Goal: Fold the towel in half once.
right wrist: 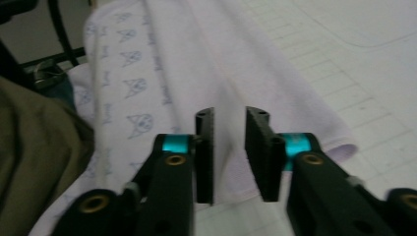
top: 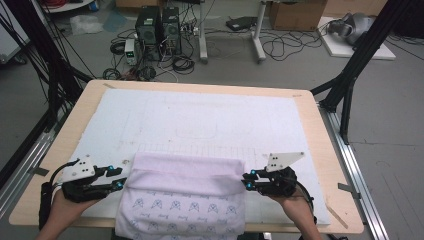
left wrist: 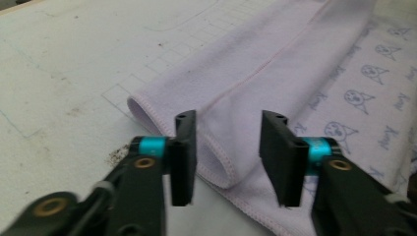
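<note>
Folded on the near edge of the worktop (top: 90, 95), the lilac towel (top: 185, 172) lies on a white mat (top: 200, 115), its printed lower layer hanging over that edge. Left gripper (top: 121, 177) sits just beside the towel's left end, jaws parted and released, with the hemmed corner lying between them untouched. Right gripper (top: 246, 181) sits at the towel's right end, jaws parted, nothing clamped, the fold's edge beyond its tips.
</note>
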A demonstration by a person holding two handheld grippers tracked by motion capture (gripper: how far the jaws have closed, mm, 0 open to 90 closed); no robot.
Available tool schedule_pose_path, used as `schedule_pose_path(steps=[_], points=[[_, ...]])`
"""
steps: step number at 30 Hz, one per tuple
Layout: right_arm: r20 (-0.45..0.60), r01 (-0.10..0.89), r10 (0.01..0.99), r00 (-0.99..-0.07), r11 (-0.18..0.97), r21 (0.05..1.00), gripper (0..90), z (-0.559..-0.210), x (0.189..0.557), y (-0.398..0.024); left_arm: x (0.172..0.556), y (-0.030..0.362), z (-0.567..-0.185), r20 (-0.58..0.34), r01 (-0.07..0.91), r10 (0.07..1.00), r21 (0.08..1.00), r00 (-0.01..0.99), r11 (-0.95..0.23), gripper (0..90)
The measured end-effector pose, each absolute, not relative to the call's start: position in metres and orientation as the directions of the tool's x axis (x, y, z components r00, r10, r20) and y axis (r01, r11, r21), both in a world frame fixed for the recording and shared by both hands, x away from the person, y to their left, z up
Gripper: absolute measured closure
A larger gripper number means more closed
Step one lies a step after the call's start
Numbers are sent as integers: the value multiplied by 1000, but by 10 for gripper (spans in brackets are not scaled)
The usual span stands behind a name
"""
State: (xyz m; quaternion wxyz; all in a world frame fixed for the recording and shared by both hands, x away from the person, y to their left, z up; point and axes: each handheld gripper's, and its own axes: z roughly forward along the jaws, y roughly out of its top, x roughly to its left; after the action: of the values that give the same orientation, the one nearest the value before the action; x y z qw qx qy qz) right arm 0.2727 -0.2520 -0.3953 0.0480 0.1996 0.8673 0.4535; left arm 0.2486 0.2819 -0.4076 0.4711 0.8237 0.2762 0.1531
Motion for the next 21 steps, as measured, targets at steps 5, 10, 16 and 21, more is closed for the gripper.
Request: schedule_pose_path(steps=[5,10,16,21], points=[[61,306,439,-897,514,801,609,-398,298,-249,278,275,-410,-21,344,629,851,777,-396,525],[72,377,505,-860,533,758,502,-412,329,-248,312,267,-416,-28,395,675,828,737,-397,542],[117,442,529,-841,546,712,423,-434,351,-243,339,257,-436,-68,488,697,763,714,-425,444],[127,439,505,-854,567,697,595,-442,353,-236,340,253,-442,-97,484,640,742,762,-463,674]])
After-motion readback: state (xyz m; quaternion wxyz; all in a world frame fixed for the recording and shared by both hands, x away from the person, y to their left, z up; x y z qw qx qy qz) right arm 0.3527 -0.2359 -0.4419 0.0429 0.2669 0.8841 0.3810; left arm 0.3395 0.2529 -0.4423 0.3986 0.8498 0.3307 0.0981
